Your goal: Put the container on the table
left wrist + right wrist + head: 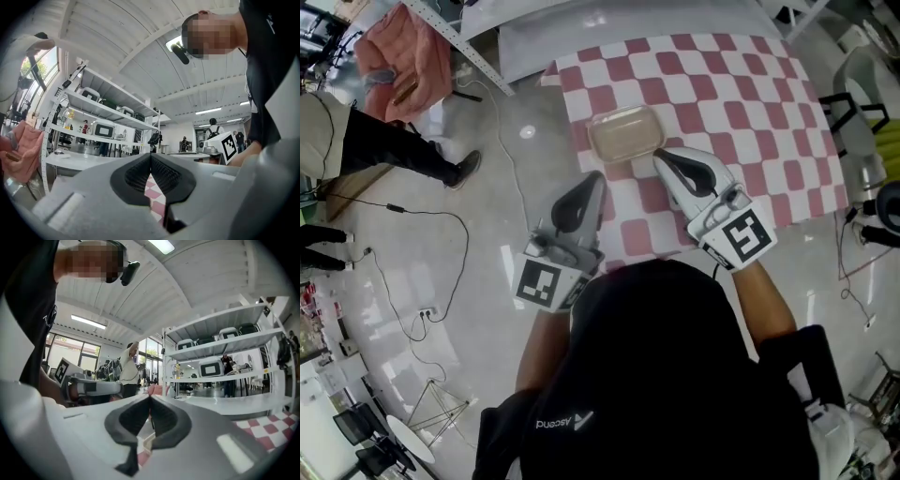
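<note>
A shallow translucent beige container (625, 133) lies on the table's pink-and-white checked cloth (750, 84), near its left front part. My right gripper (660, 157) points at the container's near right corner with its jaws shut and nothing between them; in the right gripper view its black pads (150, 397) meet at the tips. My left gripper (595, 178) is just in front of the container, over the cloth's near edge, also shut and empty. In the left gripper view its tips (151, 155) touch, with checked cloth showing below them.
A person (384, 141) stands on the shiny floor at the left, beside a pink cloth (403, 56). Cables (441, 244) trail across the floor. A chair (862, 103) stands by the table's right side. White shelving (103, 108) holds appliances.
</note>
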Tool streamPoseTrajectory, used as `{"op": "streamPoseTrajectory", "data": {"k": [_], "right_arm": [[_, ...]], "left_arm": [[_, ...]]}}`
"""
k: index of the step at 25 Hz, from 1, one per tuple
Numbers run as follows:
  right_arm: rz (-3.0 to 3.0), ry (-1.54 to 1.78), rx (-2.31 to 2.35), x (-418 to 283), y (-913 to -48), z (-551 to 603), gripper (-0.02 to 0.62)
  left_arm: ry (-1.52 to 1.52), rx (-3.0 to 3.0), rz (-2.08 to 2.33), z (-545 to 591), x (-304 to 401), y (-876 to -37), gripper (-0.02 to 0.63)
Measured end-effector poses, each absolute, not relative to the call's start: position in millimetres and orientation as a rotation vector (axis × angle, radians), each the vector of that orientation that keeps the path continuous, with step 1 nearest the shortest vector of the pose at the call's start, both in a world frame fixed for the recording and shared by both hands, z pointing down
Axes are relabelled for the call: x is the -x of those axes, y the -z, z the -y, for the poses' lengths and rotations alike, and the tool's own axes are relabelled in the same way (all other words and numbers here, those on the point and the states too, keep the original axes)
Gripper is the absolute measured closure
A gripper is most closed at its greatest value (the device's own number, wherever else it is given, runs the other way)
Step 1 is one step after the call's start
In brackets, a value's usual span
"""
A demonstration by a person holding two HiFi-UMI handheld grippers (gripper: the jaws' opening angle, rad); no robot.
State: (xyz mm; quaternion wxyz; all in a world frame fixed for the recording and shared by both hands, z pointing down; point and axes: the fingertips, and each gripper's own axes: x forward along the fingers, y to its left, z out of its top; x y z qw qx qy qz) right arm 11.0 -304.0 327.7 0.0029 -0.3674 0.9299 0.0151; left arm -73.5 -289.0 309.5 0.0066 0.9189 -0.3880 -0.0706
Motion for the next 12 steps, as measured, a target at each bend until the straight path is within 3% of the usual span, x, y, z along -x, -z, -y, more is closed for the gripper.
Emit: {"op": "streamPoseTrajectory", "data": {"k": [12], "right_arm": [[-2.893,-0.062,1.199,-13,-329,271,0.592]], "left_arm": [[0.208,-2.868,1.170,266,58,-313,0.597]]}}
